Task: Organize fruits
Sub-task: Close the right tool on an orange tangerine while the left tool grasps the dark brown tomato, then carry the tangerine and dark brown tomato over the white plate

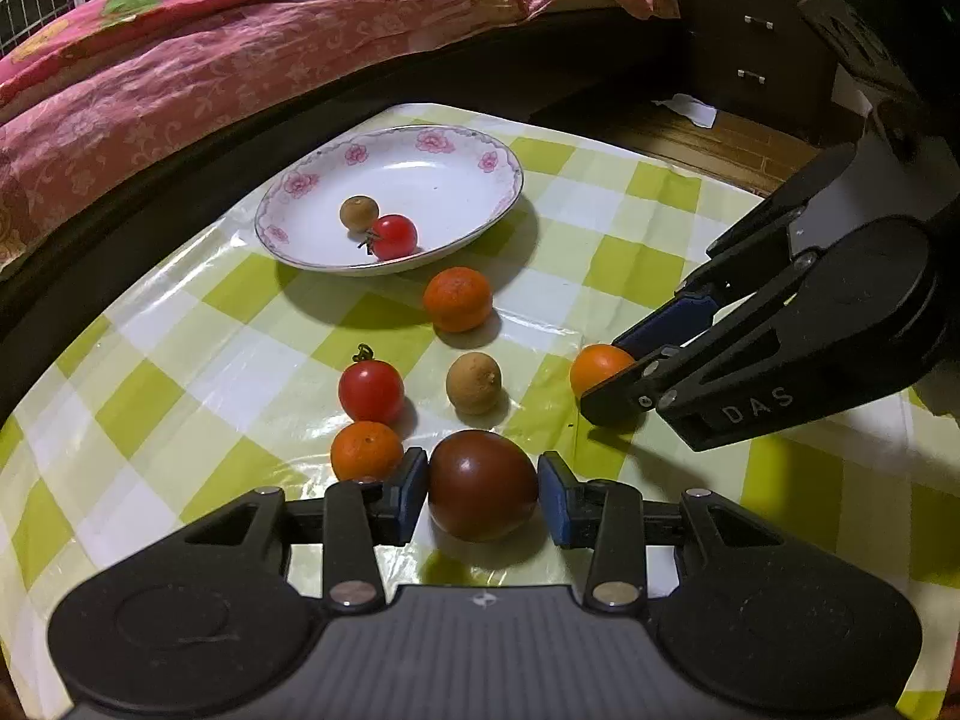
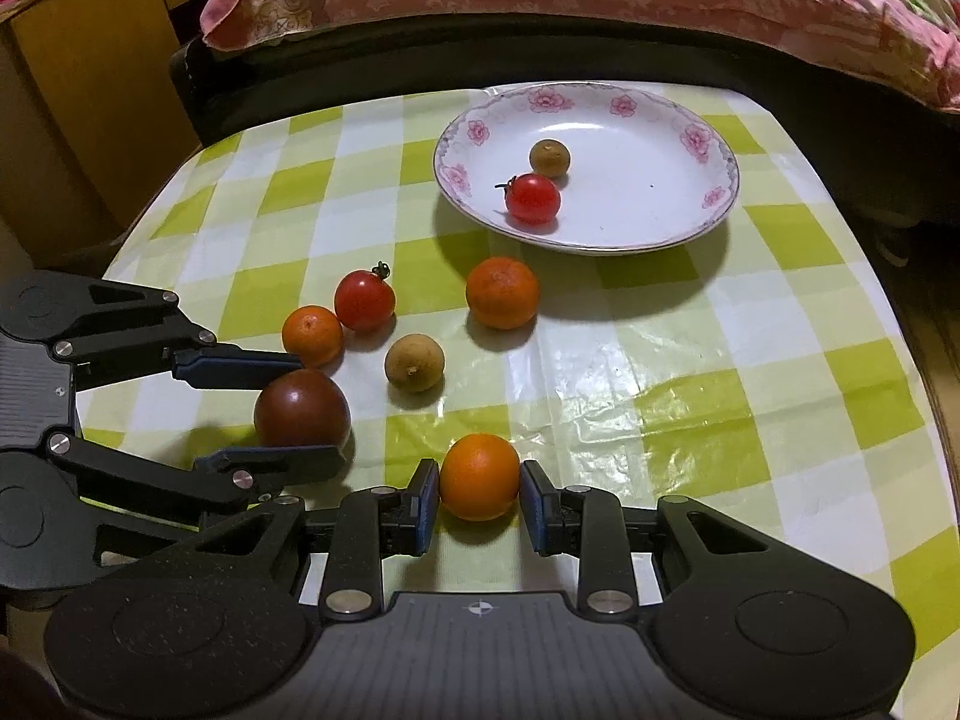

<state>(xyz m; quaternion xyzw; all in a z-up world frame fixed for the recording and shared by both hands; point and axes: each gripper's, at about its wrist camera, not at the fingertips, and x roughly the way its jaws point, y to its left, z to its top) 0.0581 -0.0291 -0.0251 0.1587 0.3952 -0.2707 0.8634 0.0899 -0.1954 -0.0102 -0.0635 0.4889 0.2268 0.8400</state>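
The left gripper [image 1: 483, 495] straddles a dark tomato [image 1: 482, 485] on the worktop [image 1: 630, 222]; its left pad touches the skin, the right pad stands just off it, so no firm grip shows. The right gripper [image 2: 479, 501] is closed on a small orange [image 2: 479, 476] at 3 o'clock from that tomato. Loose on the cloth lie 2 more oranges, at 10 o'clock [image 1: 366, 450] and 12 o'clock [image 1: 457, 299], a red tomato [image 1: 371, 391] and a brown longan [image 1: 473, 383]. Farther toward 11 o'clock the plate [image 1: 420, 144] holds 1 red tomato [image 1: 394, 236] touching 1 longan [image 1: 359, 213]. A bed [image 1: 180, 60] lies behind.
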